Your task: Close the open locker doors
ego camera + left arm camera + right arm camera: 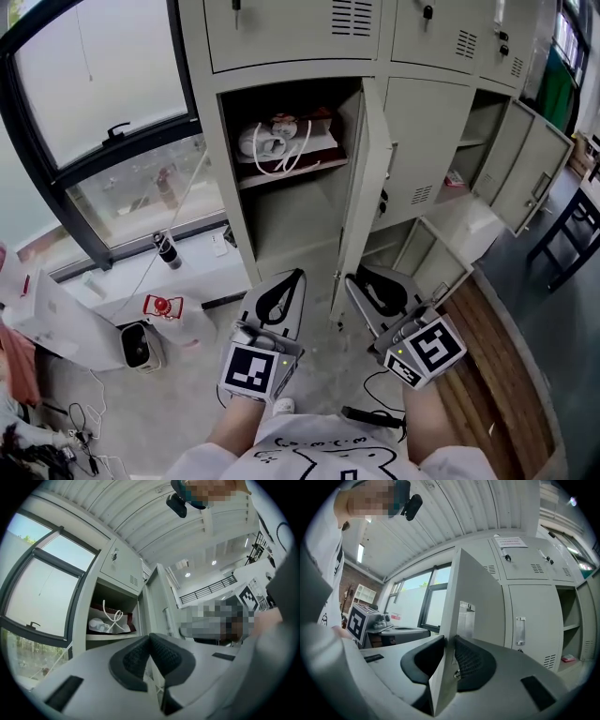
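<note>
Right hand-held gripper point(449, 641) clamps the free edge of the wide-open tall grey metal locker door point(473, 588); left hand-held gripper point(150, 637), closed empty, just left of it. Grip seems shallow: a hard swing could slip it.

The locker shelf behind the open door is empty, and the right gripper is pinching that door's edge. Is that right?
Not quite. The shelf is not empty: a bag with white cord handles lies on it, as the head view shows. The rest holds: the right gripper is pinching the edge of the open locker door.
</note>
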The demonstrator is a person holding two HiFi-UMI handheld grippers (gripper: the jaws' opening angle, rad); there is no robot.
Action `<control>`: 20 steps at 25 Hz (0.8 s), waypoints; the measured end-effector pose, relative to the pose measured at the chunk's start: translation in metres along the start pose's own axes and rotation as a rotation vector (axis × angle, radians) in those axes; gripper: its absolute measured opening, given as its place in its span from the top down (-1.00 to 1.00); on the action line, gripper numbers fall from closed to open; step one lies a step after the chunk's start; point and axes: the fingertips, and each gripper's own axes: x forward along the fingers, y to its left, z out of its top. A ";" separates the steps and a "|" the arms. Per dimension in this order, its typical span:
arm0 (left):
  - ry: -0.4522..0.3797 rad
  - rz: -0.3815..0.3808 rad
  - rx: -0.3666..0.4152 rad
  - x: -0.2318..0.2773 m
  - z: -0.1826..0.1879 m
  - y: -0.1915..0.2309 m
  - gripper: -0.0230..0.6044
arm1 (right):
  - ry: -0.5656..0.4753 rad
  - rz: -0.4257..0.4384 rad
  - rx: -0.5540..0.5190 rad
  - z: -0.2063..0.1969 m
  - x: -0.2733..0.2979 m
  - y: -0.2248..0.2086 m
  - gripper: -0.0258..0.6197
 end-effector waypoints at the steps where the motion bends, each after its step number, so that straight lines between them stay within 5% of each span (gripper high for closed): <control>1: -0.005 0.006 0.004 -0.001 0.001 0.005 0.89 | -0.001 0.003 -0.002 0.000 0.004 0.003 0.65; 20: -0.025 0.122 0.006 -0.021 0.000 0.083 0.89 | -0.002 0.072 -0.038 -0.003 0.073 0.035 0.67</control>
